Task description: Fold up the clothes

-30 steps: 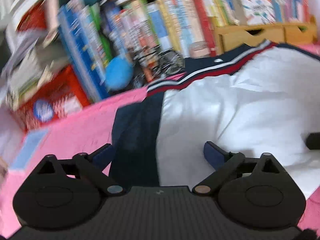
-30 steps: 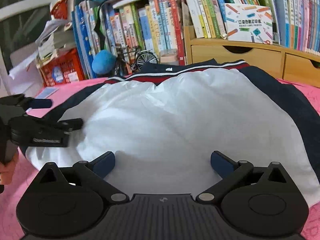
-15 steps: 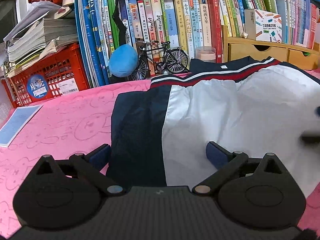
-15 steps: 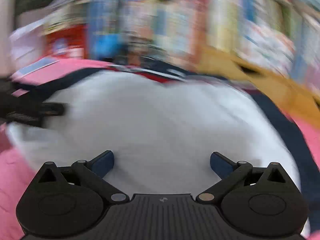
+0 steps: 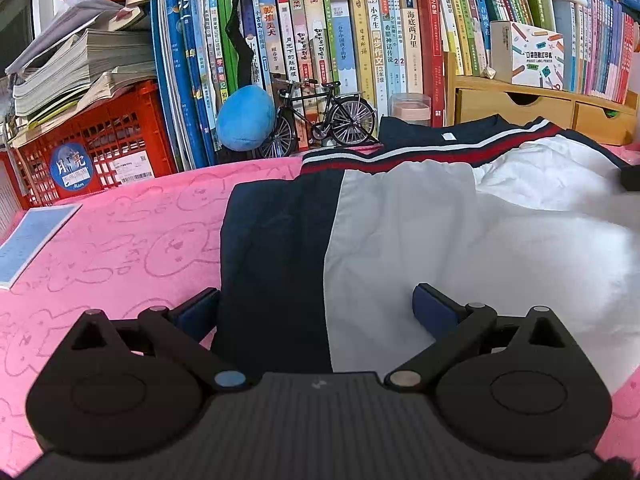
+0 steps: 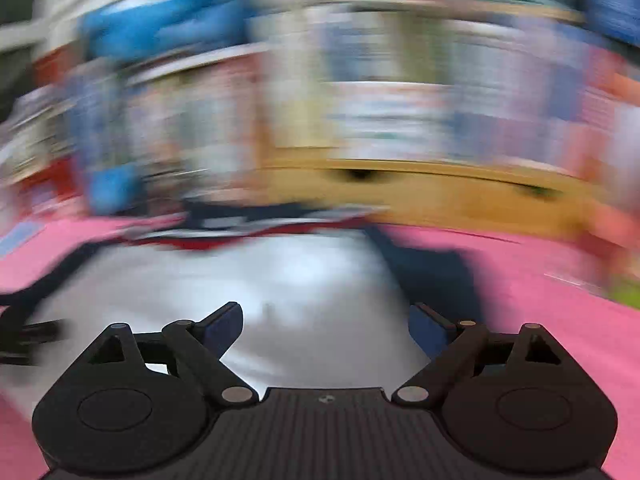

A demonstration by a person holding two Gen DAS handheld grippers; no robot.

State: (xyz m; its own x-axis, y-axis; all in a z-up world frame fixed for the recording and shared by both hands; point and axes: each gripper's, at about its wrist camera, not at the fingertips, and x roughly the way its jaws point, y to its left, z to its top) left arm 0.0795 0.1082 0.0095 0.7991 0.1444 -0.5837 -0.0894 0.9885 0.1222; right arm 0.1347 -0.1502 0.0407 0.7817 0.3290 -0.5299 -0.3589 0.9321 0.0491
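Soft, light jacket [image 5: 400, 232]: left gripper [image 5: 316, 304] gapes over its near hem, right gripper [image 6: 324, 320], jaws just narrowing, clasps nothing; pinch the hem corners.

Bookshelf [image 6: 320, 100] motion-blurred, right wrist
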